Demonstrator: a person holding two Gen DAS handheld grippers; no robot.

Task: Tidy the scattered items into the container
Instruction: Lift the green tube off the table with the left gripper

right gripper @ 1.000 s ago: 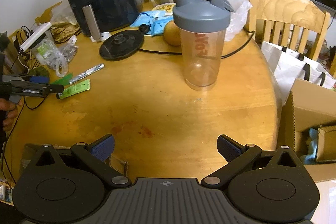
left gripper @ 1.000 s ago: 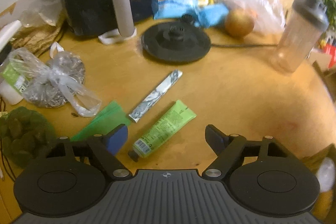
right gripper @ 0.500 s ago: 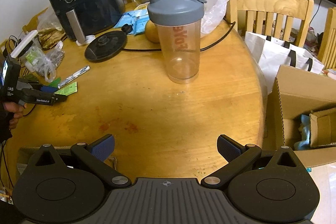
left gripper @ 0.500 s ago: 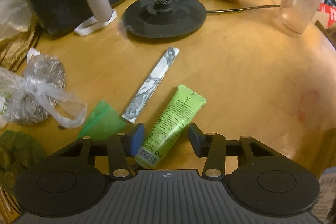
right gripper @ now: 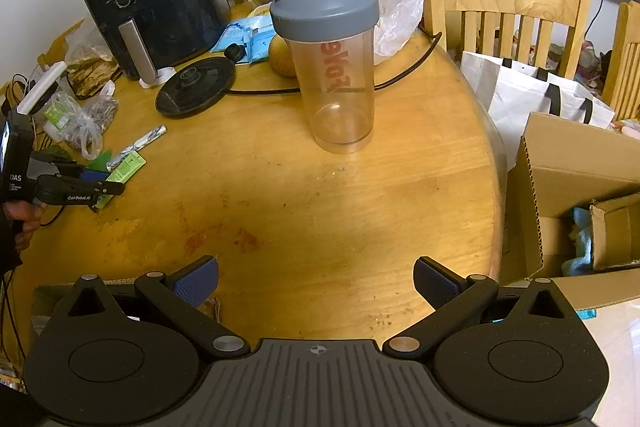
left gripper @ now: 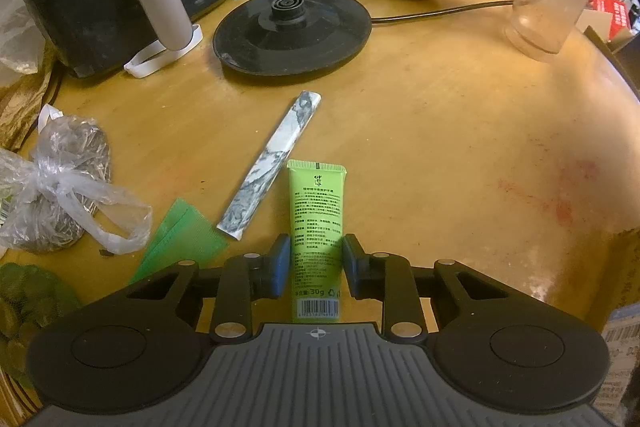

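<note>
Green tube (left gripper: 318, 227) lies low in the left view between the closing left gripper (left gripper: 316, 259), pads at its sides for lifting; right gripper (right gripper: 316, 281) gapes empty.

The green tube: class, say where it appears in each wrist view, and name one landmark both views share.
Left wrist view: green tube at bottom centre, between the left gripper's fingers.
Right wrist view: far left, beside the silver sachet.
Shared landmark: black kettle base.
</note>
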